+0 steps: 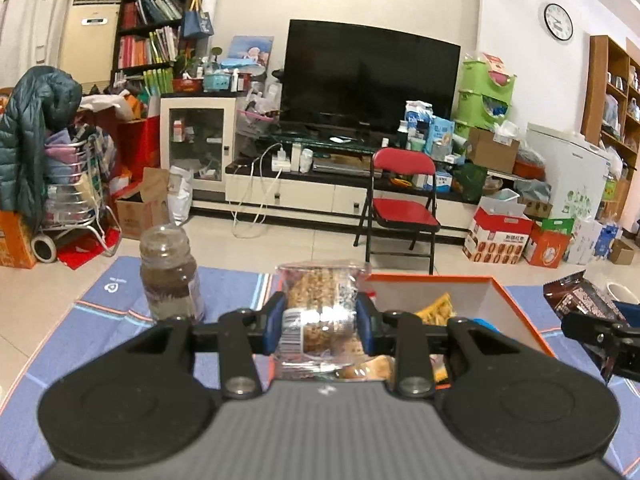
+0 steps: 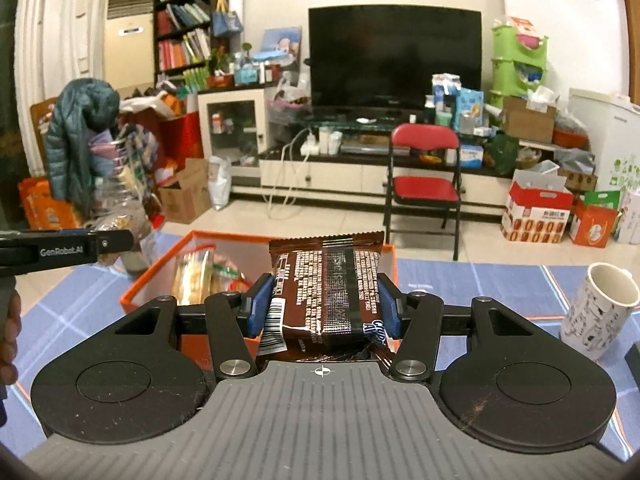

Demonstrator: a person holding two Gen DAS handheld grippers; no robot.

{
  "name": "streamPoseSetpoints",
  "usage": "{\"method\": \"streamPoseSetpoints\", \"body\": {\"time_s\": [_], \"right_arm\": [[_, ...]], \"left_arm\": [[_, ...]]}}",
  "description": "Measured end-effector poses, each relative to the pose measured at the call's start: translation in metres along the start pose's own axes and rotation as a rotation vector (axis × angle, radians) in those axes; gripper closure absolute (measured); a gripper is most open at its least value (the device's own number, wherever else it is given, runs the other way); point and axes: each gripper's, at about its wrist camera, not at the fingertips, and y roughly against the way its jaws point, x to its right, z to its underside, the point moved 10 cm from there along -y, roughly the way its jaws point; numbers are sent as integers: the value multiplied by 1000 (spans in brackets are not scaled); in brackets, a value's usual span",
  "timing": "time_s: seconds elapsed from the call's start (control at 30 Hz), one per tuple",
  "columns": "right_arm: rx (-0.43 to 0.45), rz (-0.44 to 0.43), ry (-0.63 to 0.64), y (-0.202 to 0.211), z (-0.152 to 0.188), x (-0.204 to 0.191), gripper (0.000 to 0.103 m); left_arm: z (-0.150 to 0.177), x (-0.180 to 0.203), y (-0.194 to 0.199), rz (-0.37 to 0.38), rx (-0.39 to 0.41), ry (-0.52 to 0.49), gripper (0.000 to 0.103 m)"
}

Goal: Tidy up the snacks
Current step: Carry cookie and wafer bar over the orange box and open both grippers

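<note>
1. Clamped between the blue pads of the left gripper (image 1: 320, 322) is a clear plastic snack packet (image 1: 320, 304), crinkled and glossy, with brown nutty pieces showing through and a white barcode label at its lower left; the packet stands upright, its sealed top edge above the fingertips.
2. The right gripper (image 2: 324, 306) is clenched on a brown foil snack packet (image 2: 326, 292), a flat shiny rectangle with white print, a barcode at one corner and a serrated top seal, held upright in front of the orange box.
3. Both grippers point slightly downward over a table covered in a blue cloth (image 1: 100, 320) with pale stripes; at the left edge of the right wrist view a hand (image 2: 8, 336) grips the other tool's handle.
4. Just beyond the packets sits the orange box (image 1: 520, 300), an open rectangular carton with white inner walls, already holding yellow and clear-wrapped snacks.
5. Left of the box stands a glass jar (image 1: 170, 276) of brown powder; to the right, well apart from the box, stands a white patterned mug (image 2: 600, 308), with bare cloth between them.
6. Across the tiled floor stands a red folding chair (image 1: 402, 200), and behind it a black television (image 1: 370, 76) on a low white cabinet.
</note>
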Motion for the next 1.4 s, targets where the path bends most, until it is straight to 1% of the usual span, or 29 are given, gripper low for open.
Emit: {"method": "streamPoseSetpoints", "body": {"time_s": [0.1, 0.2, 0.3, 0.43, 0.57, 0.63, 0.7, 0.93, 1.1, 1.2, 1.4], "right_arm": [[-4, -17, -12, -16, -6, -7, 63], [3, -33, -25, -31, -9, -14, 63], [-6, -38, -6, -45, -10, -20, 63], [-29, -27, -33, -61, -10, -14, 63], [-43, -18, -71, -72, -13, -6, 63], [-48, -2, -87, -75, -14, -2, 63], [-55, -5, -96, -77, -13, -3, 63], [-79, 25, -75, -83, -8, -8, 63], [-76, 34, -60, -82, -12, -14, 63], [-68, 28, -53, -81, -17, -16, 63], [-62, 9, -85, -82, -22, -12, 63]], "left_arm": [[3, -3, -10, -2, -16, 15, 72], [7, -1, -19, -17, -26, 0, 72], [10, 2, -26, -18, -37, -7, 72], [11, 8, -34, -29, -41, -25, 72], [18, 11, -43, -43, -67, -38, 72], [21, 11, -47, -52, -78, -39, 72], [23, 12, -50, -58, -82, -41, 72], [21, 12, -55, -78, -80, -30, 72], [20, 14, -55, -80, -77, -32, 72], [19, 14, -57, -81, -79, -40, 72], [18, 11, -66, -85, -91, -48, 72]]}}
